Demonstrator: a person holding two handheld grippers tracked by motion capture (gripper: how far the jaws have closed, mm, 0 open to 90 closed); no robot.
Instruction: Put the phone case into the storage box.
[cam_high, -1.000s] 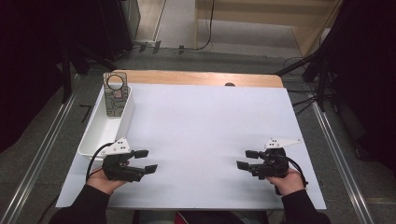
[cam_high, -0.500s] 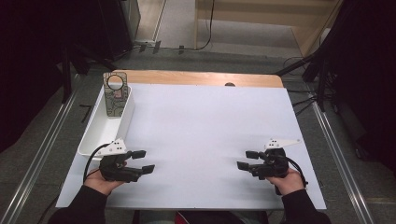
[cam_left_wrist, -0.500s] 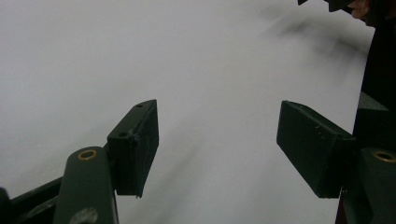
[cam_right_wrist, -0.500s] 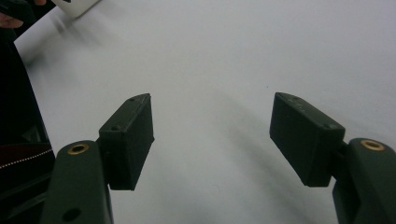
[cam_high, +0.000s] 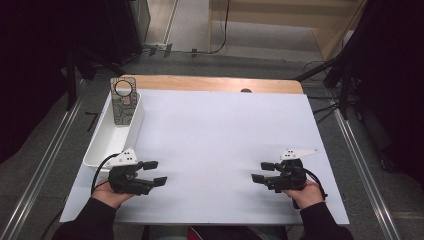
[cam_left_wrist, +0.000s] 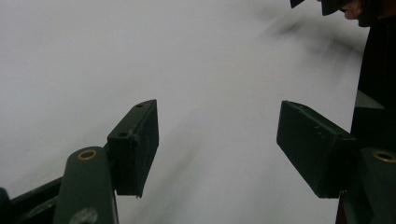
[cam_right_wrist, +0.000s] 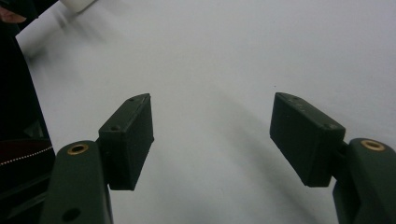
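A person rests 2 hand-held tongs on a white table (cam_high: 215, 140), jaws turned inward toward each other. The left gripper (cam_high: 156, 172) and the right gripper (cam_high: 261, 171) both stand with jaws apart and nothing between them, as each gripper view confirms. The nearest thing is a white bin (cam_high: 107, 145), just beyond the left gripper's far side, with a patterned card (cam_high: 123, 102) standing upright at its far end. Work appears not yet begun. The next move likely calls for the left gripper to lift and reach forward into the bin toward the card.
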